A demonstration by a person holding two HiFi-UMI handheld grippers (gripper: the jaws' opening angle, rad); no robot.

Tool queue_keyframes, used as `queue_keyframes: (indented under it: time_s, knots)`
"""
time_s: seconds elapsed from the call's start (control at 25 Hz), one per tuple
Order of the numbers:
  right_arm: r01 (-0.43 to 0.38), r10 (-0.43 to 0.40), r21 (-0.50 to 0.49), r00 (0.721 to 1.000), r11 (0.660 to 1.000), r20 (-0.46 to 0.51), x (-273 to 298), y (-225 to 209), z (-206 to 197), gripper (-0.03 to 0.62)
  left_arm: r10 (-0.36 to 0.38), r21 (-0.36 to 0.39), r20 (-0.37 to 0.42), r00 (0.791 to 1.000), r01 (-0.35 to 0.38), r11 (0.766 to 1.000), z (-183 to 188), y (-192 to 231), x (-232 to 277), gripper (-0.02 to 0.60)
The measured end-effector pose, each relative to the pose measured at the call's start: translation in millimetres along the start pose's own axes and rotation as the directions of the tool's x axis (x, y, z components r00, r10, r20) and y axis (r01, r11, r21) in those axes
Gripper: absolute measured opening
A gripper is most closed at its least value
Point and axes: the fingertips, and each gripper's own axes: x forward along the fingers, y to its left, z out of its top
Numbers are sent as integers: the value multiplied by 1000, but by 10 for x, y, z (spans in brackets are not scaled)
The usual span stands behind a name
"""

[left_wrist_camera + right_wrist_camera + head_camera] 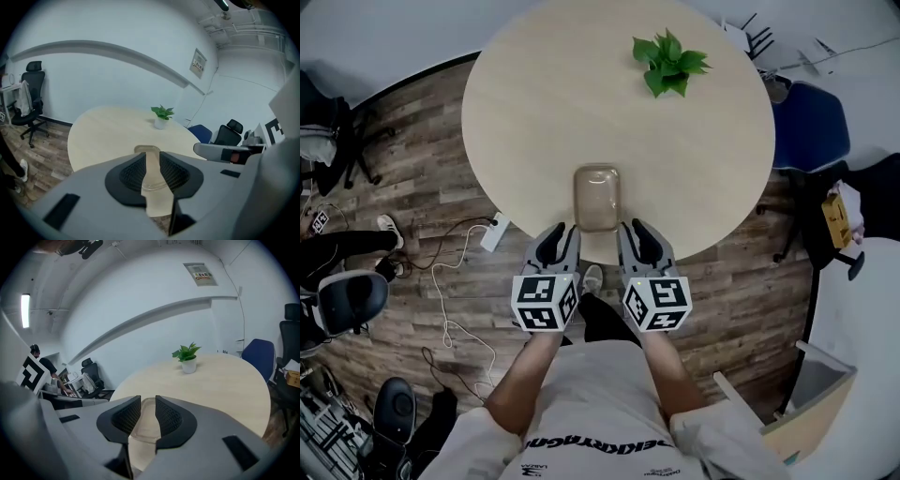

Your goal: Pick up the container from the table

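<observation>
The left gripper (557, 236) and right gripper (639, 234) hover at the table's near edge; both have jaws apart, holding nothing. A clear rectangular plastic container (597, 198) lies just ahead between them on the round pale wooden table (562, 103).

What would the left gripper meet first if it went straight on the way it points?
Most likely the clear container, which shows between the open jaws of the left gripper, near the table edge; how far off is unclear.

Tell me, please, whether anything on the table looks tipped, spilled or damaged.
Nothing stands out. The clear container sits flat near the table's near edge, the potted plant stands upright on the far side, and no spill shows.
</observation>
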Motion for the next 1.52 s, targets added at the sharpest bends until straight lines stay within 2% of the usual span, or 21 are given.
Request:
queue_keyframes:
  time_s: [0.16,0.32,0.68,1.16,1.52]
  knots:
    - [18,-17,24,999,1000,-50,233,-175,-207,130,26,-38,-33,999,-28,999,-140,160,241,101]
    - [34,-29,54,994,998,-102,423,-311,-429,130,42,-72,-62,997,-47,996,-281,252,433,120]
    - [49,-33,91,984,995,-176,759,-483,-725,130,67,-128,-126,990,-83,988,-574,424,743,118]
    - [66,-24,174,972,983,-232,961,-595,-959,130,36,-190,-166,986,-67,979,-773,509,932,114]
    - [33,33,269,971,963,-237,984,-575,-1014,107,-37,-315,-143,989,-10,949,-767,482,949,66]
